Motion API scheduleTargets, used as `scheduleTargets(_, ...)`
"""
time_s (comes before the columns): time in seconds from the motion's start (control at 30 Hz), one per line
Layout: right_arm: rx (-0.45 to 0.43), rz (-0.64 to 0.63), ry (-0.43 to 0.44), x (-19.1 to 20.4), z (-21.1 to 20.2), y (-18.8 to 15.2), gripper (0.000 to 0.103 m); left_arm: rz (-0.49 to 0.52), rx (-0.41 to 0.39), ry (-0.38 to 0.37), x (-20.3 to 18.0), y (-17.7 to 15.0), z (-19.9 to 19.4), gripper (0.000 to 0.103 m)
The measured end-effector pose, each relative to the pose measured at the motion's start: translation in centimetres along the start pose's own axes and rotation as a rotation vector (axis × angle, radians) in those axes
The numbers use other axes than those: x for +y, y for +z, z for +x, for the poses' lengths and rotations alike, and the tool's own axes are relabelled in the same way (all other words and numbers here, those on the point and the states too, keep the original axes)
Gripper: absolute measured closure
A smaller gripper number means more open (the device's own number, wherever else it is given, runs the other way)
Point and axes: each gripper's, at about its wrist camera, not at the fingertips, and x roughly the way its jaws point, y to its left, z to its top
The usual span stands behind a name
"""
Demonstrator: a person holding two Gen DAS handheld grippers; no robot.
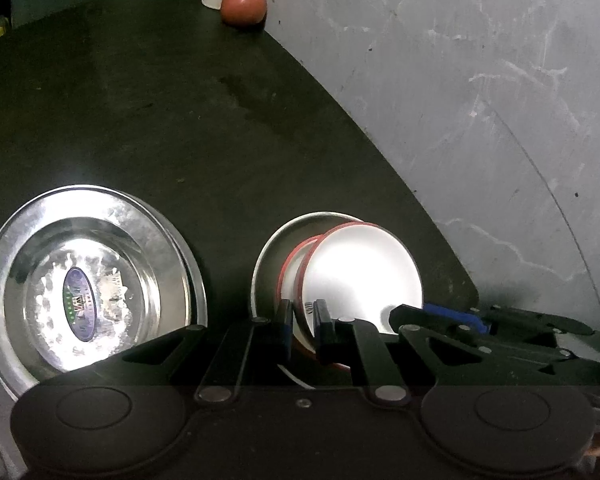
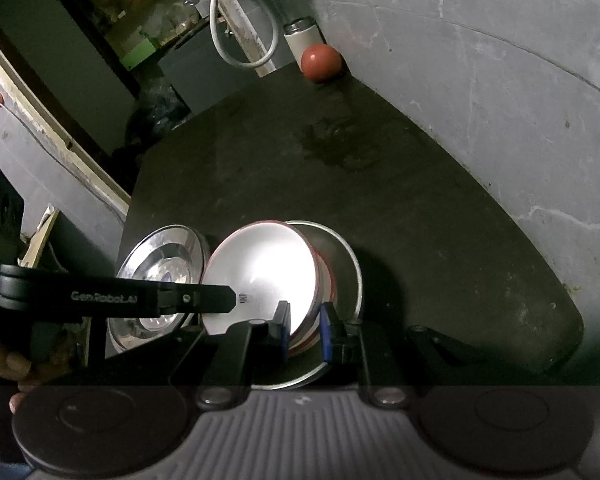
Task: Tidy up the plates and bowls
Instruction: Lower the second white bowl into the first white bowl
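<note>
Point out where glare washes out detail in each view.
Left wrist view: glare blows out the white bowl interior and the steel plate centre. Right wrist view: the same bowl is overexposed; the dark table stays dim.

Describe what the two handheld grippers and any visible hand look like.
Both the left gripper and right gripper are matte black linkages with silver pivot pins and blue fingertip pads. One bar reads "GenRobot.AI". Bare fingers show, no sleeve visible.
</note>
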Motion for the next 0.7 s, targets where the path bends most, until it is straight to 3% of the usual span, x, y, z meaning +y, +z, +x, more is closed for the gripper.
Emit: scheduleTargets(0.7, 0.044, -0.020, -0.020, 0.46, 0.45, 0.51, 0.084, -0.014, 0.042, 0.039, -0.38, 0.60, 0.72, 0.092)
